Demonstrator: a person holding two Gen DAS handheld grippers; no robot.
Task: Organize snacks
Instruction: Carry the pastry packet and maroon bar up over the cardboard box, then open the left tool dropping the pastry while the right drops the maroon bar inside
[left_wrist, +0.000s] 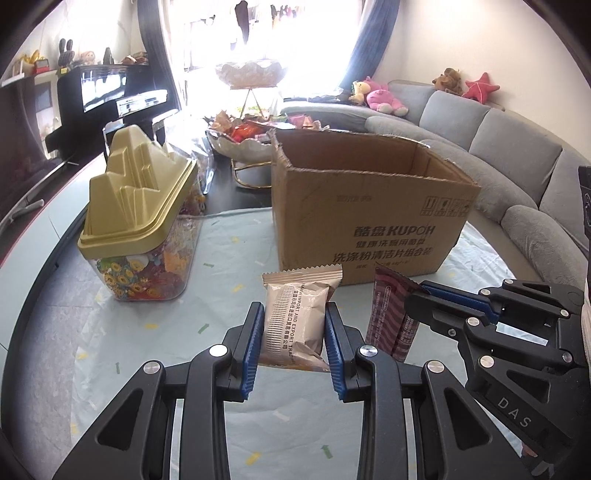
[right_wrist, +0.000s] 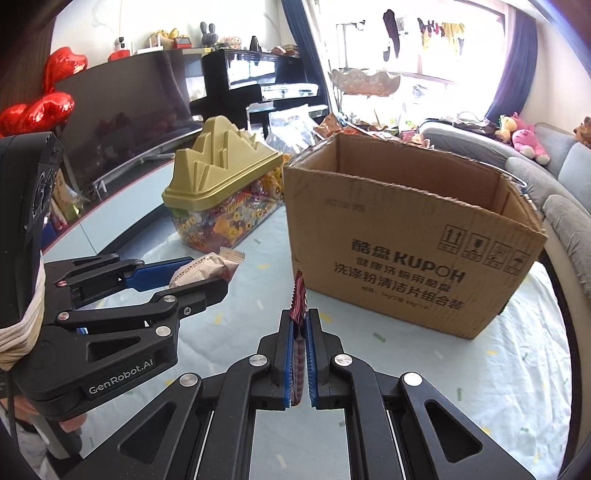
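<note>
My left gripper (left_wrist: 294, 325) is shut on a beige snack packet (left_wrist: 295, 321) and holds it above the table, in front of the open cardboard box (left_wrist: 369, 225). My right gripper (right_wrist: 300, 332) is shut on a dark red snack packet (right_wrist: 298, 295), held edge-on. In the left wrist view the right gripper (left_wrist: 417, 295) holds the red packet (left_wrist: 388, 317) just right of the beige one. In the right wrist view the left gripper (right_wrist: 207, 273) with the beige packet (right_wrist: 207, 269) is at the left. The box (right_wrist: 406, 251) stands ahead of both.
A clear candy jar with a gold lid (left_wrist: 140, 221) stands left of the box; it also shows in the right wrist view (right_wrist: 225, 192). A white tiered bowl of snacks (left_wrist: 243, 144) is behind. A grey sofa (left_wrist: 498, 147) curves along the right. The table has a pale cloth (left_wrist: 229, 424).
</note>
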